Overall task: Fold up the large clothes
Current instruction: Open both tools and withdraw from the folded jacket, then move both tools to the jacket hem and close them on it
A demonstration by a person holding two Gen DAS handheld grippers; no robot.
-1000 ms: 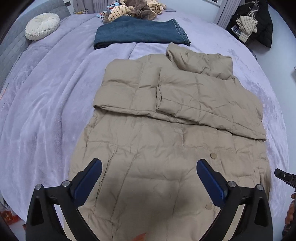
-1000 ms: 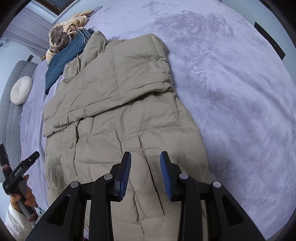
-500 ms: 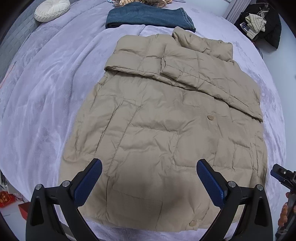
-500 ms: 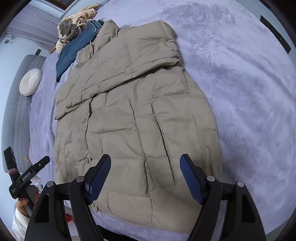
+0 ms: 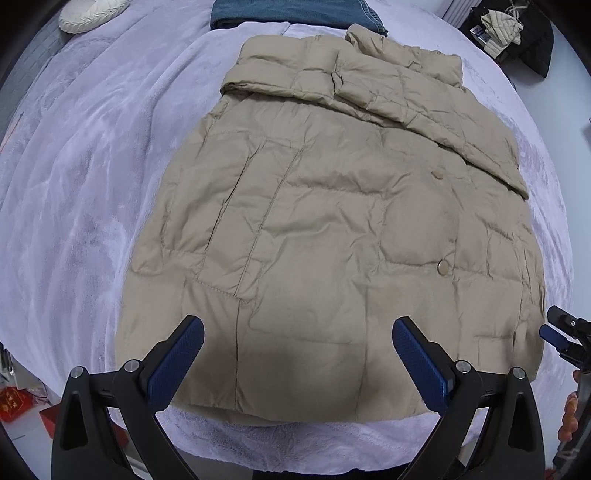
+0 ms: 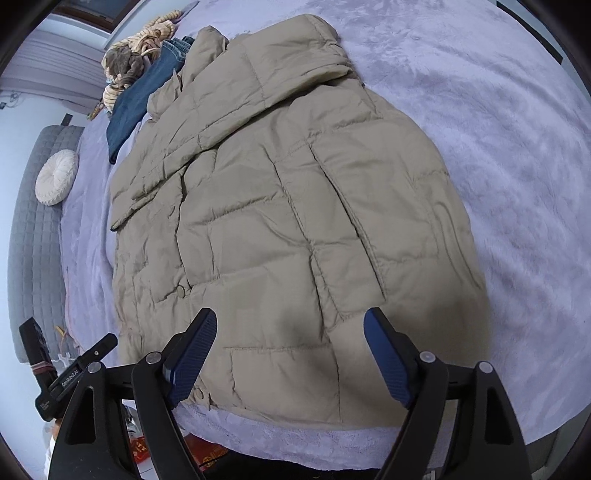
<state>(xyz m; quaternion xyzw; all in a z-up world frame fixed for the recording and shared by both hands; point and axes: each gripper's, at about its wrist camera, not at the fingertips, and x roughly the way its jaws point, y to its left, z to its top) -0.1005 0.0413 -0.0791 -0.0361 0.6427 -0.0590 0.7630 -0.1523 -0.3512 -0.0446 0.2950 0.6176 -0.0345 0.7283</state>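
Observation:
A tan quilted puffer jacket (image 5: 332, 206) lies flat on the lilac bedspread (image 5: 81, 192), collar far, hem toward me, both sleeves folded across the chest. It also shows in the right wrist view (image 6: 280, 221). My left gripper (image 5: 295, 362) is open and empty, hovering above the hem's left half. My right gripper (image 6: 291, 354) is open and empty above the hem's right half. The right gripper also shows at the left wrist view's right edge (image 5: 565, 336), and the left gripper at the right wrist view's lower left (image 6: 74, 376).
Folded blue jeans (image 5: 295, 11) lie beyond the collar, with a pile of striped clothes (image 6: 136, 59) behind them. A round cream cushion (image 5: 92, 13) sits far left by a grey headboard (image 6: 33, 229). Dark clothes (image 5: 517, 33) hang at far right. The bed's near edge (image 5: 295, 443) is just below the hem.
Both grippers have pulled back toward the hem, so the whole jacket is in view. The right gripper's jaws have opened wide; the left's stayed open.

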